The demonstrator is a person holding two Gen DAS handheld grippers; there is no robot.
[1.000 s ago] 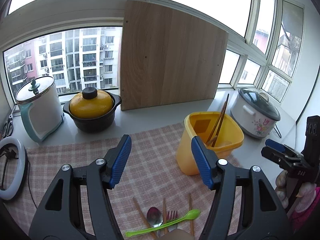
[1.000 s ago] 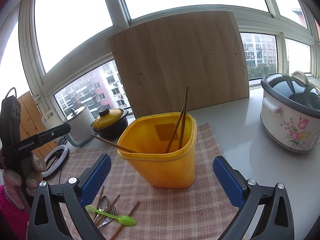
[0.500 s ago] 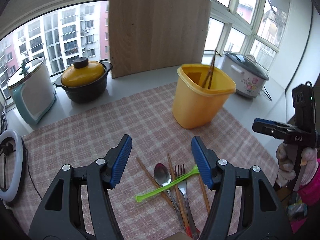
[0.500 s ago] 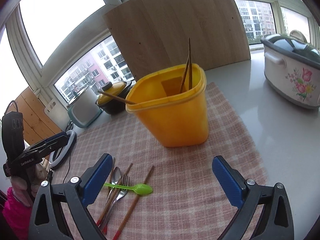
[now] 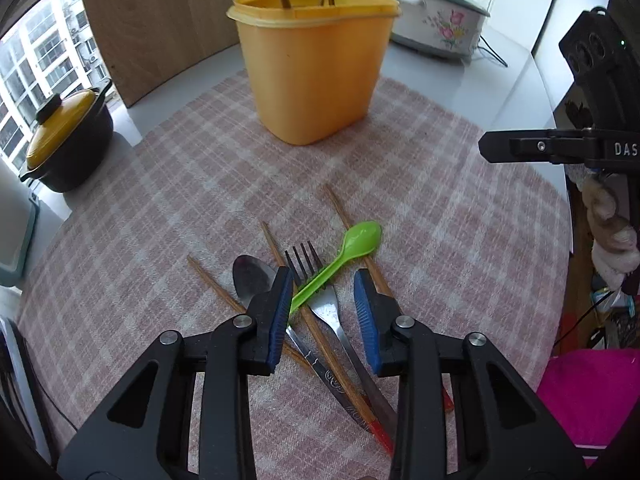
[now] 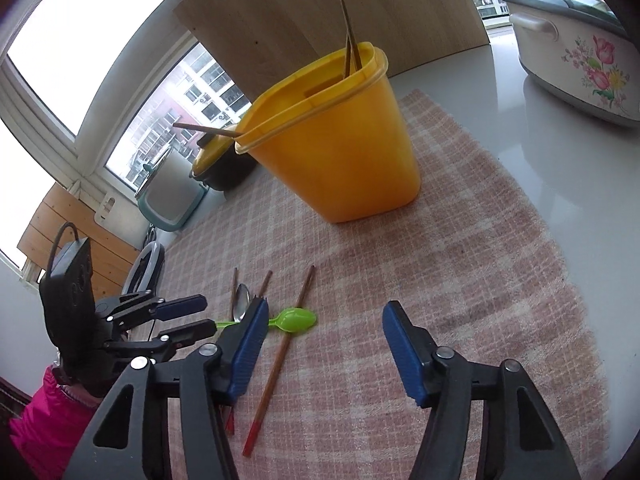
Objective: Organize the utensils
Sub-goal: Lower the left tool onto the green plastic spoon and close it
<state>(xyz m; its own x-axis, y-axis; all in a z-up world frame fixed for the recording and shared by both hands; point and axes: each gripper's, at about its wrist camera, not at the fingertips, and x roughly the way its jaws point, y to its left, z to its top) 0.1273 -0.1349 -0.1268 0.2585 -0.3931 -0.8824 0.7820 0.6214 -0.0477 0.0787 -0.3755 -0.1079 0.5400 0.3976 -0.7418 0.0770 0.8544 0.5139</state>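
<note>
Jaws of left gripper [image 5: 322,304] closing over flat green plastic spoon [image 5: 340,254], right gripper [image 6: 322,350] narrowing empty, both freshly lowered toward the checked cloth's near edge.

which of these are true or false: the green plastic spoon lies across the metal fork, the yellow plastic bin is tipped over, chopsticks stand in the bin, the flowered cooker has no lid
1. The green plastic spoon lies across the metal fork: true.
2. The yellow plastic bin is tipped over: false, it stands upright on the pink checked cloth.
3. Wooden chopsticks stand in the bin: true.
4. The white flowered cooker has no lid: false, its lid is on.
</note>
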